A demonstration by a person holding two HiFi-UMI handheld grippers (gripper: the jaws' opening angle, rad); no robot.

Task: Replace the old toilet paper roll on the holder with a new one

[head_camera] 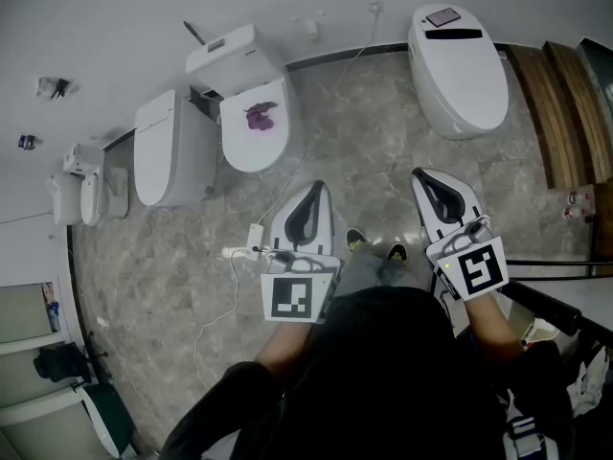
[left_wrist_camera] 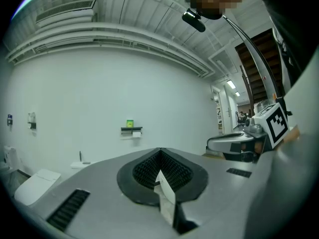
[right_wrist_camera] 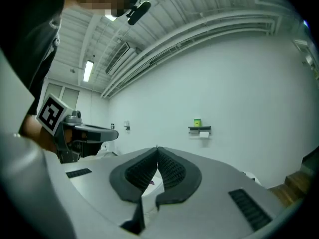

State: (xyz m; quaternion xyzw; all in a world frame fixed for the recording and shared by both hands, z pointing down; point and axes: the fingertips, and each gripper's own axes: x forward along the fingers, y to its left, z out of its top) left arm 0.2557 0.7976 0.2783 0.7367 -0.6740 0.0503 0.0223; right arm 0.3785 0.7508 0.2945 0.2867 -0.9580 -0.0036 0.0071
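The marble floor (head_camera: 192, 286) carried three toilets along a white wall (head_camera: 115, 27): a closed one (head_camera: 458, 70) on the right of the head view, one (head_camera: 251, 127) with its lid up and a purple object (head_camera: 261, 115) in the bowl at the centre, and a closed one (head_camera: 170, 149) to the left. A white cable (head_camera: 230, 281) lay on the floor near the person's shoes (head_camera: 356, 240). The person held both grippers side by side and roughly level, aimed at the wall. The left gripper (left_wrist_camera: 159, 151) had its jaws together, the ribbed black pads meeting at the tip with nothing clamped between them. The right gripper (right_wrist_camera: 157, 148) likewise had its jaws closed on each other and held nothing. The holder (right_wrist_camera: 199, 129), a dark shelf bracket, was fixed to the wall well apart from both grippers and ahead of them. The roll (right_wrist_camera: 204, 134), white, hung just beneath the holder. A small green box (right_wrist_camera: 197, 122) stood on top of the holder. Neither gripper touched the holder or the roll.
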